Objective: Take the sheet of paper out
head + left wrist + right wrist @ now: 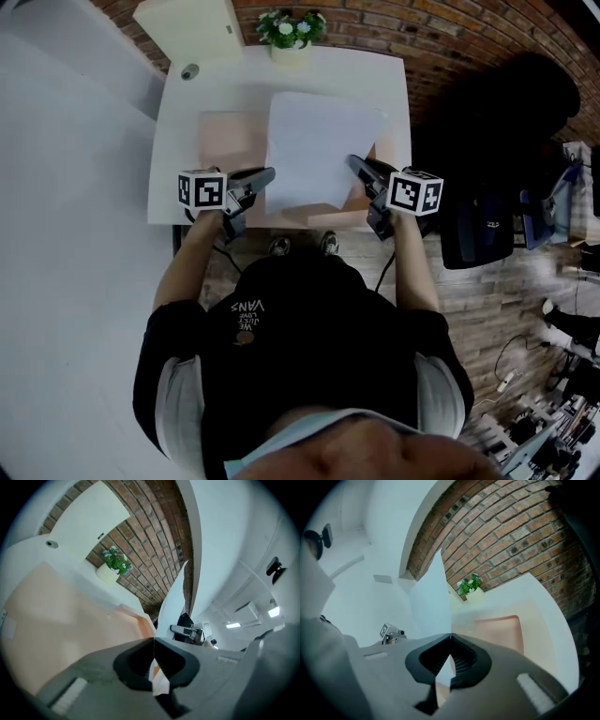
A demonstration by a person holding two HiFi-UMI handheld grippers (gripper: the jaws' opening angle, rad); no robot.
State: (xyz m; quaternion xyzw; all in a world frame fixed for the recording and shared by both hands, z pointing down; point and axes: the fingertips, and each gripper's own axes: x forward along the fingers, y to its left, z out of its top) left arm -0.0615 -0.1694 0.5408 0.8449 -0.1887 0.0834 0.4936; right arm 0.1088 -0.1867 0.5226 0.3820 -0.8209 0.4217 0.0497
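Both grippers are on the sheet of paper (319, 150) right now, one at each near corner. The left gripper (270, 173) has its jaws pressed together on the left corner, and in the left gripper view (153, 641) the white edge of the sheet (176, 606) comes up right out of the closed pads. It is the same on the other side. The right gripper (354, 161) is clamped tight on the right corner, and in its own view (450, 637) a thin white sliver of paper (431, 602) is squeezed between the jaws.

The sheet spreads out away from the person, over the peach folder (225, 141) that lies flat on the white table (187, 122). I can't tell whether its far edge touches the table top. A potted plant (291, 30) sits at the table's far edge, against the brick wall (450, 37).
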